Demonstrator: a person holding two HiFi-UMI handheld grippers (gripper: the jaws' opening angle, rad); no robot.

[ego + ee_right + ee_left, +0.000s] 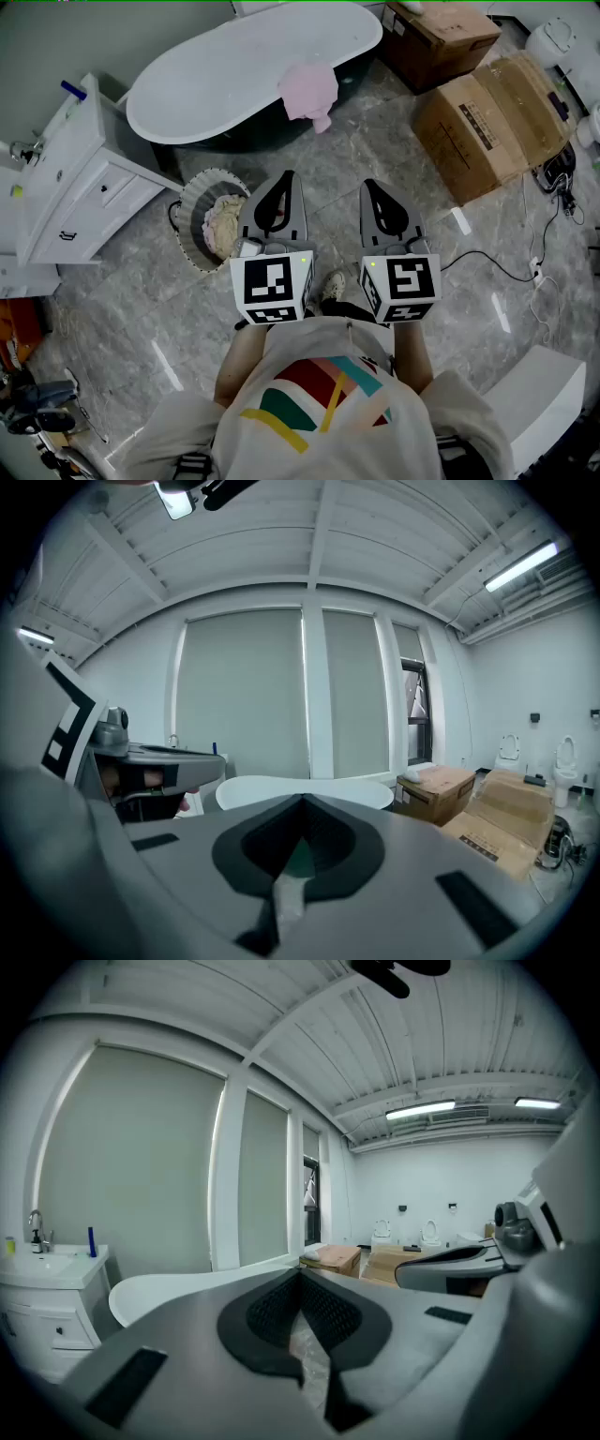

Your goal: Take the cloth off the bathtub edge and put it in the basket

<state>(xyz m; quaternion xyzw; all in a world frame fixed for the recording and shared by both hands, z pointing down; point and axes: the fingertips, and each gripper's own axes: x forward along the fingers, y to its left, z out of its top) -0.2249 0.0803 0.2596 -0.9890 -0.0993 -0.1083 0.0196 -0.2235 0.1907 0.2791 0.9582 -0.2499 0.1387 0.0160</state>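
Note:
A pink cloth (309,92) hangs over the near rim of the white bathtub (225,70). A round ruffled basket (193,214) stands on the floor by the tub's left end, with a cream cloth (223,223) inside. My left gripper (288,175) and right gripper (367,184) are held side by side over the floor, short of the tub. Both are shut and hold nothing. In the left gripper view the jaws (300,1275) meet, with the tub (178,1288) beyond. The right gripper view shows closed jaws (302,801) facing the tub (305,787).
A white vanity cabinet (80,178) stands left of the basket. Two cardboard boxes (497,117) (436,36) sit to the right of the tub. Cables (539,272) trail over the marble floor at right. A white block (548,394) is at lower right.

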